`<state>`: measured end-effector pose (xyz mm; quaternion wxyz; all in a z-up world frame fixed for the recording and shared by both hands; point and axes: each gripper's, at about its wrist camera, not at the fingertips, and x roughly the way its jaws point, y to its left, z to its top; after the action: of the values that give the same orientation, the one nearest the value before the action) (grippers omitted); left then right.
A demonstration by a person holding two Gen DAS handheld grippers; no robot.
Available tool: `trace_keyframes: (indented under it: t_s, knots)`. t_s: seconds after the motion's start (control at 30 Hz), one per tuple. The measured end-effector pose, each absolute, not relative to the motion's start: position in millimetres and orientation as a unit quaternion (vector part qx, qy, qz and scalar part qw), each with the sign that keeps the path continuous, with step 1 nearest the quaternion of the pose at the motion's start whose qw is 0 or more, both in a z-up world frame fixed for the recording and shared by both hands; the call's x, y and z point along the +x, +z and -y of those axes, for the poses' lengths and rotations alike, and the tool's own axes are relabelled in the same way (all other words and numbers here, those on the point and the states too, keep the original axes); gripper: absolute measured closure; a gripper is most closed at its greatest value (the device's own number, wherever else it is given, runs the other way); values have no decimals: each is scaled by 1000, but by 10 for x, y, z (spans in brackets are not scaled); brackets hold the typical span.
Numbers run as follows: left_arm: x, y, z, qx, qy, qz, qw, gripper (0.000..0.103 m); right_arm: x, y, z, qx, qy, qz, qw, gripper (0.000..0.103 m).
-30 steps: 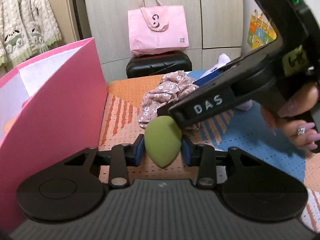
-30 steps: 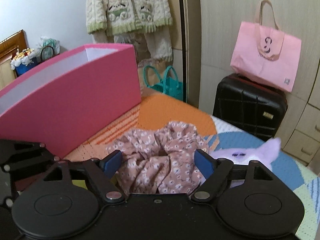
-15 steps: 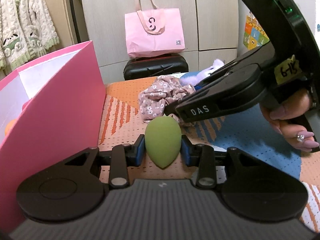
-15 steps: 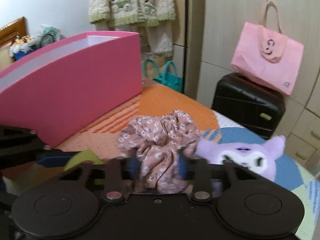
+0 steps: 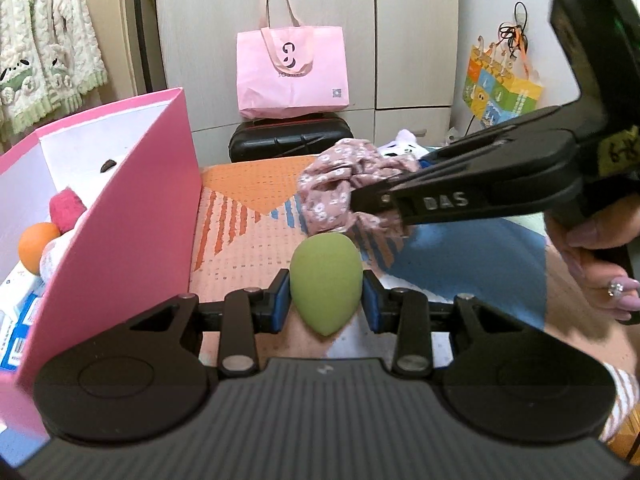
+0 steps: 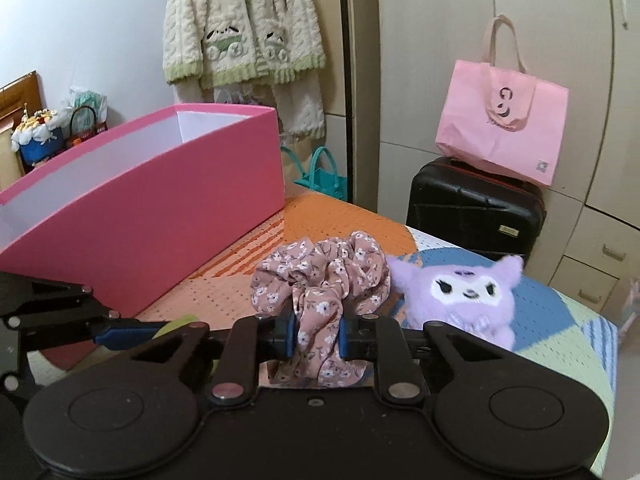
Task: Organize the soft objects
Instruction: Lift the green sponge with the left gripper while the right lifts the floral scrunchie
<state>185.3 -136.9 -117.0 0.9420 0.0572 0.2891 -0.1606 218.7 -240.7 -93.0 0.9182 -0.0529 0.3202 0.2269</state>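
Note:
My left gripper point(image 5: 325, 300) is shut on a green egg-shaped sponge point(image 5: 326, 280), held above the patterned mat. My right gripper point(image 6: 318, 334) is shut on a pink floral scrunchie point(image 6: 324, 276), its blue pads squeezing the fabric; in the left wrist view the scrunchie point(image 5: 340, 184) hangs from that gripper just beyond the sponge. A pink box point(image 5: 132, 216) stands open to the left and holds an orange ball point(image 5: 38, 246) and a red fluffy thing point(image 5: 66, 208). In the right wrist view the pink box point(image 6: 160, 196) is at the left. A purple plush toy point(image 6: 460, 296) lies on the mat to the right of the scrunchie.
A black suitcase point(image 6: 476, 204) with a pink tote bag point(image 6: 500, 120) on top stands beyond the mat's far edge. Cream knitwear point(image 6: 240, 28) hangs by the wardrobe. A person's hand point(image 5: 600, 264) holds the right gripper's handle at the right.
The right gripper has shut on the scrunchie and lifted it off the mat, uncovering the purple plush. The left gripper, still holding the sponge, has shifted so more of the box's inside shows.

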Motion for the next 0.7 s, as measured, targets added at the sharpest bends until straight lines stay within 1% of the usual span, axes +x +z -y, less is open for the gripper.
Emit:
trace_keyframes:
  t_s: [0.4,0.7]
  knots:
    - [1565,-1064,1200,32,-190,-304,933,67,1584,-842,2420,-50,199,-309,929,81]
    - [1370,-1016,1091,21,-212,-321,923,67,1186,-802,2358,-60,182,-321,928,81]
